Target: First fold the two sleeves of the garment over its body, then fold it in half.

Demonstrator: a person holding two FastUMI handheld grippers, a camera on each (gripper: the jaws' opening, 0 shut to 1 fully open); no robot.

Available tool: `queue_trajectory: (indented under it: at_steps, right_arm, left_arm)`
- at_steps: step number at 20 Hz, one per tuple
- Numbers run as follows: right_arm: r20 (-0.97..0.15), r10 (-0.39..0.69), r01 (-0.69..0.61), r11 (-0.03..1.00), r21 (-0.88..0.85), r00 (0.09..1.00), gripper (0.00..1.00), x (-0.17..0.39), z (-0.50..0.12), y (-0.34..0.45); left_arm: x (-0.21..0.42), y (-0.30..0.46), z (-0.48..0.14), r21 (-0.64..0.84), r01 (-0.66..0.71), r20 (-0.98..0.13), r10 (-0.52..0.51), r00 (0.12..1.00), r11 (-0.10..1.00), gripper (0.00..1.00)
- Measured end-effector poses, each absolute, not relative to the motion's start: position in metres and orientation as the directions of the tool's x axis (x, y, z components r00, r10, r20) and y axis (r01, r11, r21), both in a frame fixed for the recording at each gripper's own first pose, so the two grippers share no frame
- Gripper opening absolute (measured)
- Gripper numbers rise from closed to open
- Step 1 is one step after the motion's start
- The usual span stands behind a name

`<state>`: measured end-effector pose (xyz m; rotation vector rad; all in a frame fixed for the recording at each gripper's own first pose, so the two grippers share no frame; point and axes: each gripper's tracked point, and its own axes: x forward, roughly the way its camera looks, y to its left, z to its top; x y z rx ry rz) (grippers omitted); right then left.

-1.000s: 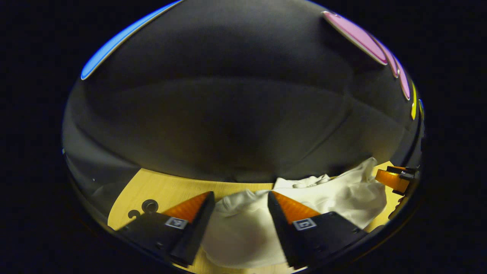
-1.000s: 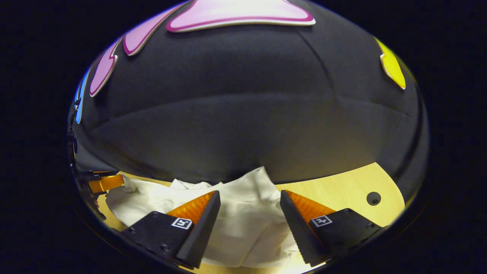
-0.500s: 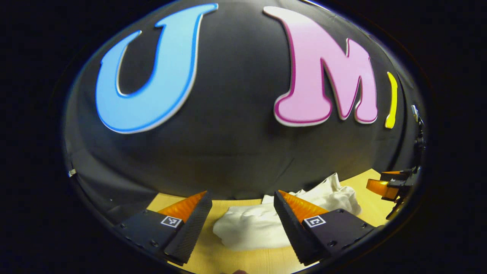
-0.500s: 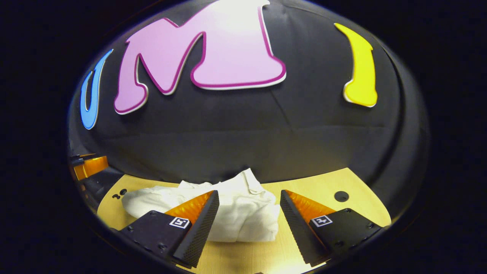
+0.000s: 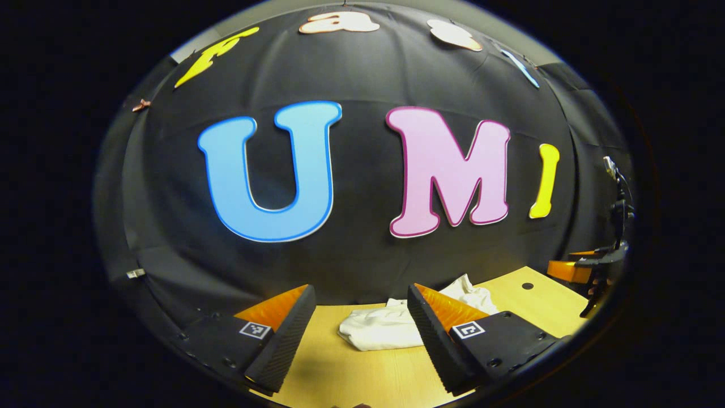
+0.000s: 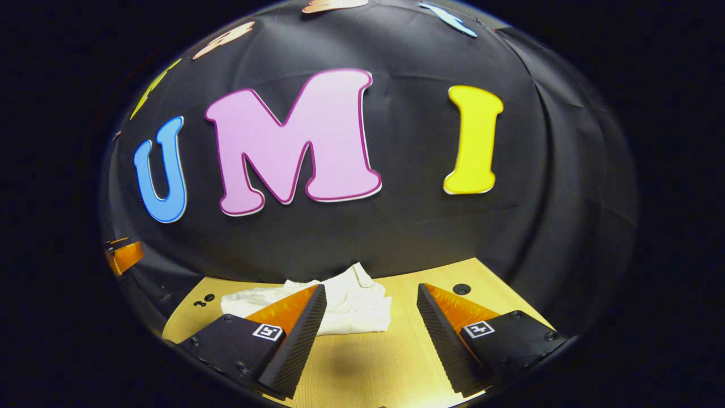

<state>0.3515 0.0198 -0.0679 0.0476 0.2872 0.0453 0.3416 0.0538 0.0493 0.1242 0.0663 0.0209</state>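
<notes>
A white garment [image 5: 380, 330] lies folded in a low bundle on the wooden table [image 5: 362, 374], near the table's far edge by the wall. My left gripper [image 5: 359, 331] is open, held back from the bundle and above the table, with nothing between its fingers. In the right gripper view the same garment [image 6: 354, 306] rests beyond my right gripper [image 6: 371, 331], which is open and holds nothing. The right gripper [image 5: 583, 271] also shows at the far right of the left gripper view. The left gripper [image 6: 122, 255] appears at the left edge of the right gripper view.
The table [image 6: 368, 368] has a round hole [image 6: 461, 289] near its far right part and small cut-outs [image 6: 204, 300] near its far left. Bare wood stretches between the grippers and the garment. The black booth wall rises right behind the table.
Both grippers have pulled back and up from the garment, which looked large and close one second ago and now lies small and farther off. Both stayed open.
</notes>
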Motion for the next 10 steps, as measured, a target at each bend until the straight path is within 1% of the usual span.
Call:
queue_trajectory:
  at_steps: [4, 7, 10]
  right_arm:
    - [-0.255, 0.062, -0.04, 0.995, 0.093, 0.965, 0.98, 0.289, -0.035, 0.022]
    - [-0.219, 0.06, -0.04, 0.995, 0.091, 0.974, 0.98, 0.245, -0.019, 0.023]
    - [-0.196, 0.068, -0.056, 0.996, 0.065, 0.978, 0.98, 0.205, -0.018, 0.03]
  left_arm:
    - [0.273, 0.047, 0.076, 0.122, 0.036, -0.023, -0.033, 0.999, 0.992, 1.0]
    - [0.22, 0.043, 0.091, 0.16, 0.061, 0.015, -0.065, 0.998, 0.985, 1.0]
    - [0.172, 0.033, 0.08, 0.16, 0.096, 0.01, -0.099, 0.995, 0.983, 1.0]
